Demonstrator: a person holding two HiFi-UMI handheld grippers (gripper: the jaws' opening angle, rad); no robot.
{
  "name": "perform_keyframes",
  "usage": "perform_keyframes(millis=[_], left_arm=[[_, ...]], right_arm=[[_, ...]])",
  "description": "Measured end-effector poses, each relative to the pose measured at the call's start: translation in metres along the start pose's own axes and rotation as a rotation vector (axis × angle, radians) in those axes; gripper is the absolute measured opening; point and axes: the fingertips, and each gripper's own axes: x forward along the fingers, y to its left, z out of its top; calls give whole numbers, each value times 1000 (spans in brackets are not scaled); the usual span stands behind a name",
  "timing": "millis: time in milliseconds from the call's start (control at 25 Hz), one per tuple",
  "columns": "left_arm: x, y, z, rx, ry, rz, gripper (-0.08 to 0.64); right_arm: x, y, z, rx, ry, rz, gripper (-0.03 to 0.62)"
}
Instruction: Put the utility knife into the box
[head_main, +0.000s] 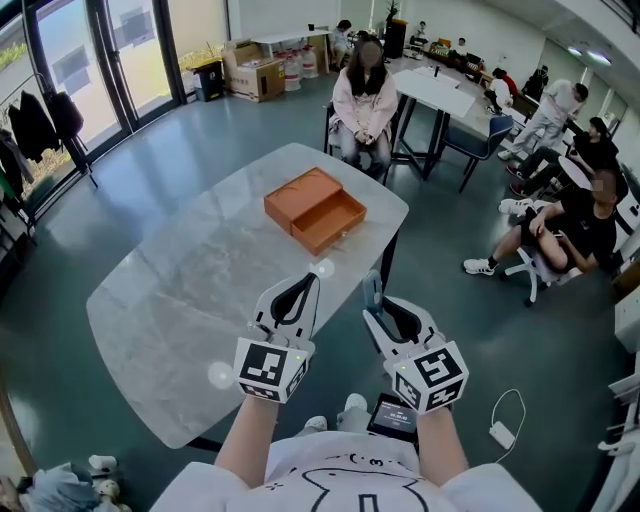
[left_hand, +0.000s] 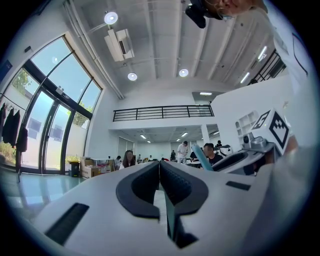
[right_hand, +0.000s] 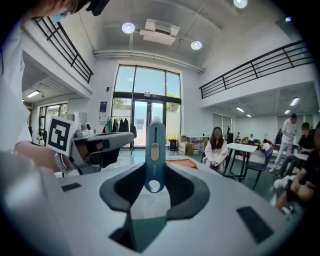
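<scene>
The pale marble table (head_main: 190, 290) spreads below me. The orange box (head_main: 300, 195) sits near its far end, drawer open. My left gripper (left_hand: 159, 170) has its 2 jaws pressed together, empty. My right gripper (right_hand: 155, 172) clamps the teal utility knife (right_hand: 155, 147) upright, well short of the box.

No legible text or numbers, blue wall sign (right_hand: 102, 107) perhaps lettered, too small to read
</scene>
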Motion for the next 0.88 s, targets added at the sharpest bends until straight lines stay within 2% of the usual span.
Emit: perform_keyframes(millis=[440, 880], left_arm=[[45, 33, -12, 5, 5, 76, 15], [121, 60, -30, 10, 30, 214, 15]], right_arm=[[51, -41, 8, -13, -14, 68, 130], [114, -117, 13, -16, -10, 195, 131]])
